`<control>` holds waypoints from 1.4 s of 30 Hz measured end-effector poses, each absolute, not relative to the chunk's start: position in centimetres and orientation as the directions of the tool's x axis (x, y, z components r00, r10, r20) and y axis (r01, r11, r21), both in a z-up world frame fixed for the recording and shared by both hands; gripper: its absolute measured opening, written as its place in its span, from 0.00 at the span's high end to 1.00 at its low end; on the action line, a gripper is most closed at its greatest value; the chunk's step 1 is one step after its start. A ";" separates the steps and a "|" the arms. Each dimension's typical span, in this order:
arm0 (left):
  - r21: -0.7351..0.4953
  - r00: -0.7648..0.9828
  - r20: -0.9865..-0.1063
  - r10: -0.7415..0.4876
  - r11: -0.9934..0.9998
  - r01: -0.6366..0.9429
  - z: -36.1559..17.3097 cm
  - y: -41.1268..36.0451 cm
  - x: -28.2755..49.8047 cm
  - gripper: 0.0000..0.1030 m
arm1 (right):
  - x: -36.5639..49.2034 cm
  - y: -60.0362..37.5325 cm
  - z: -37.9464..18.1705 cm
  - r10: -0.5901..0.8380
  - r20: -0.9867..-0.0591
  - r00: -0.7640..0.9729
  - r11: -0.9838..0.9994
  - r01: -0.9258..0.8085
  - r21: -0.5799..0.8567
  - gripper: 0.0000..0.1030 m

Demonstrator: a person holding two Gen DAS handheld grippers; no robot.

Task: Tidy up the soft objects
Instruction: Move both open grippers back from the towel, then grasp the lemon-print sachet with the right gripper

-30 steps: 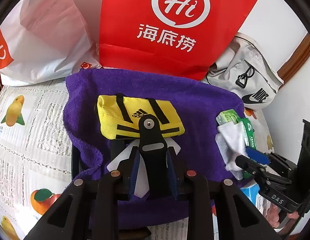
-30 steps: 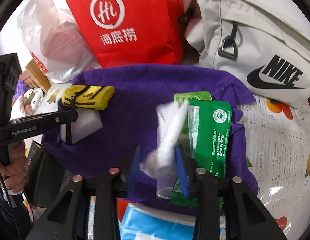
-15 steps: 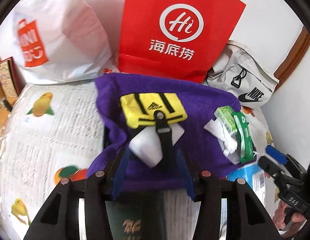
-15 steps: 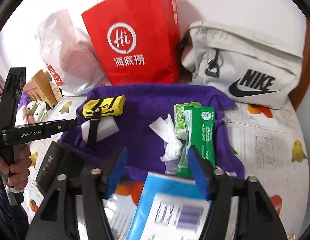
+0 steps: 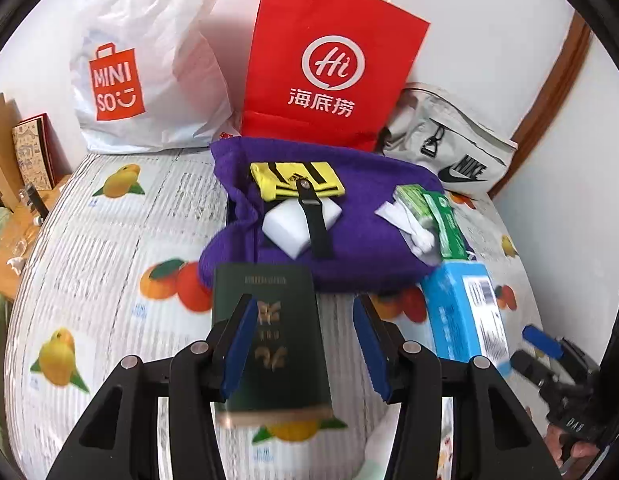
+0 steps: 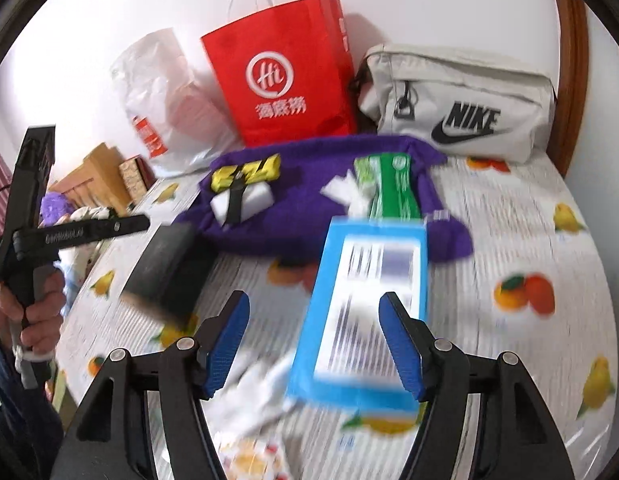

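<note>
Both grippers had pulled back from the purple towel since the earlier frames, so more of the fruit-print tablecloth showed in front of them. From the left wrist camera, the left gripper (image 5: 305, 344) stood wide open and held nothing, its blue pads either side of a dark green booklet (image 5: 269, 340) that lay on the tablecloth (image 5: 109, 248). Beyond it the purple towel (image 5: 365, 248) carried a folded yellow Adidas sock (image 5: 297, 180), a white sponge block (image 5: 289, 224) crossed by a black strap (image 5: 315, 220), a crumpled white tissue (image 5: 413, 228) and a green wipes pack (image 5: 445, 224). A blue box (image 5: 465, 312) sat just beside the towel's near edge. From the right wrist camera, blurred by motion, the right gripper (image 6: 313, 344) was also spread wide and empty, hovering above the blue box (image 6: 369, 312), with the towel (image 6: 309, 216) and the sock (image 6: 245, 174) farther off, a red paper bag (image 6: 281, 72) and a grey Nike pouch (image 6: 461, 108) behind them. The soft things would probably be light and limp: the sock and towel would sag and were best pinched at a folded edge, the tissue could tear, and the wipes pack looked slick, so a hold across its narrow side would seem safest.
</note>
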State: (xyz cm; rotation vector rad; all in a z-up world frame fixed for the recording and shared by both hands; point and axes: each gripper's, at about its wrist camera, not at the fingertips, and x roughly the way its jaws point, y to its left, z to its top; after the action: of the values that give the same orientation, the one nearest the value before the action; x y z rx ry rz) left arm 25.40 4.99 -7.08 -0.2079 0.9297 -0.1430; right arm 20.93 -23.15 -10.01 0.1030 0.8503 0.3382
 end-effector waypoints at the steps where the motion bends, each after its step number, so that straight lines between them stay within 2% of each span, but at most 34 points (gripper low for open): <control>1: -0.237 0.593 -0.778 -0.209 0.971 0.032 -7.0 5.0 24.8 0.54 | 20.0 -23.2 -10.3 0.334 -0.720 0.609 0.942 -0.250 0.226 0.35; 8: -0.254 0.589 -0.776 -0.225 0.967 0.035 -7.7 5.1 21.1 0.54 | 14.7 -22.2 -12.9 0.346 -0.745 0.570 0.931 -0.309 0.196 0.34; 20: -0.275 0.554 -0.794 -0.249 0.961 0.037 -10.9 5.4 17.1 0.54 | 11.2 -20.1 -18.1 0.378 -0.791 0.480 0.911 -0.345 0.226 0.34; 25: -0.287 0.542 -0.798 -0.263 0.957 0.042 -11.9 5.7 16.3 0.54 | 10.7 -18.5 -19.5 0.339 -0.808 0.483 0.915 -0.369 0.163 0.33; 28: -0.285 0.539 -0.800 -0.264 0.958 0.046 -12.1 5.6 15.8 0.54 | 10.4 -17.9 -19.7 0.316 -0.803 0.505 0.915 -0.387 0.117 0.26; 34: -0.288 0.532 -0.804 -0.266 0.957 0.043 -12.6 5.7 15.5 0.54 | 10.9 -17.7 -19.8 0.291 -0.795 0.533 0.921 -0.380 0.083 0.26; 37: -0.283 0.520 -0.812 -0.266 0.958 0.047 -13.2 5.3 15.3 0.54 | 10.8 -17.2 -20.0 0.252 -0.796 0.550 0.924 -0.382 0.029 0.36; 38: -0.282 0.514 -0.815 -0.266 0.958 0.049 -13.4 5.2 15.3 0.54 | 10.7 -17.0 -19.9 0.237 -0.794 0.559 0.924 -0.383 0.006 0.44; 42: -0.270 0.498 -0.824 -0.271 0.960 0.075 -14.0 4.3 15.1 0.54 | 10.5 -17.4 -19.5 0.283 -0.793 0.540 0.918 -0.392 0.061 0.52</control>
State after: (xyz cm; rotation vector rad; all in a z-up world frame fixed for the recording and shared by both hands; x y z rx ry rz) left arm 15.12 4.27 -14.01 -0.2094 1.0298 -0.2109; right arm 10.47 -17.44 -19.53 -0.1295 0.9172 0.4019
